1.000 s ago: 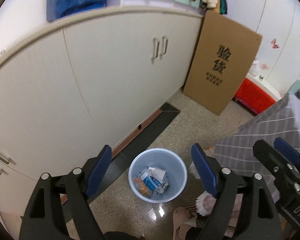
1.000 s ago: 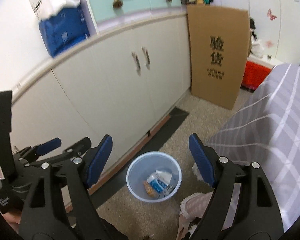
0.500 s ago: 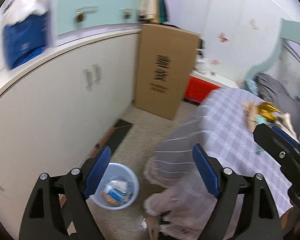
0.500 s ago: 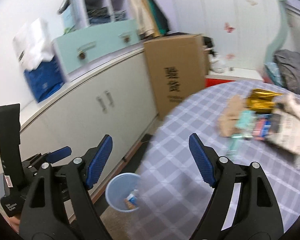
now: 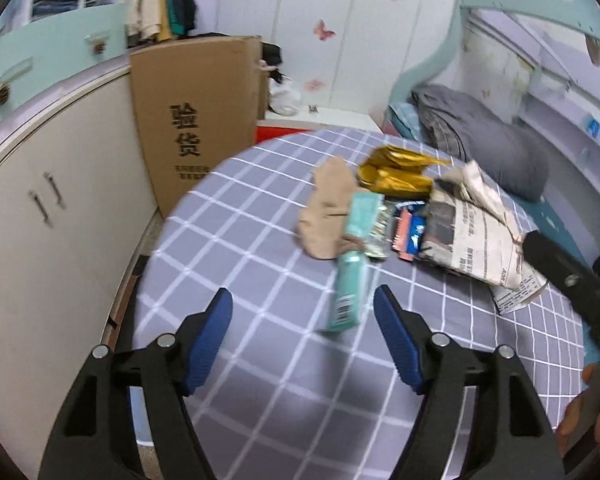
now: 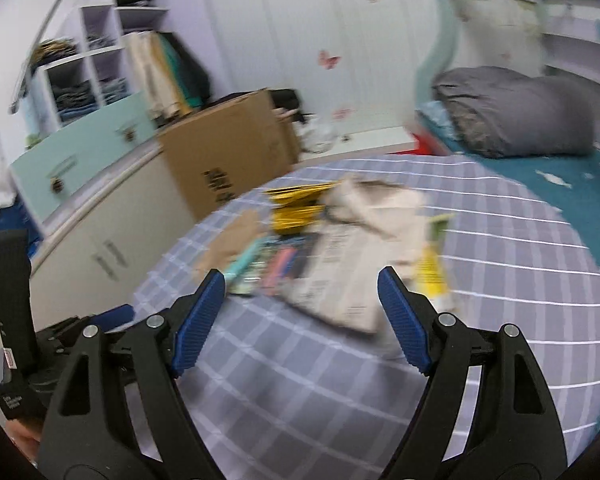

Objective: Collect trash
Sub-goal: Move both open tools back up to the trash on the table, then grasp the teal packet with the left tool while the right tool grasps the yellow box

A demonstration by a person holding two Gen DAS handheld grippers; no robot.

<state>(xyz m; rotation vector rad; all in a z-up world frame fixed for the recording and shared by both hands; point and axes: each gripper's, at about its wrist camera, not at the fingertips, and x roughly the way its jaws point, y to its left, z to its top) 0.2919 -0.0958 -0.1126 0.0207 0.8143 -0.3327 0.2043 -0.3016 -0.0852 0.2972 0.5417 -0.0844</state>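
A pile of trash lies on the round table with a grey checked cloth (image 5: 260, 280): a teal box (image 5: 354, 264), crumpled brown paper (image 5: 328, 208), a gold foil wrapper (image 5: 396, 172), small snack packets (image 5: 408, 232) and a folded newspaper (image 5: 472, 228). My left gripper (image 5: 303, 328) is open and empty, just short of the teal box. My right gripper (image 6: 301, 304) is open and empty above the table, near the newspaper (image 6: 348, 256) and a yellow packet (image 6: 430, 268). The bin is out of view.
A tall cardboard box (image 5: 196, 116) leans against white cupboards (image 5: 40, 200) on the left. A bed with a grey quilt (image 5: 480, 136) stands behind the table. The right gripper's body (image 5: 572, 280) shows at the left view's right edge.
Both views have swung up and right from the blue bin on the floor to the table top. Both grippers now hang over the trash pile, still open.
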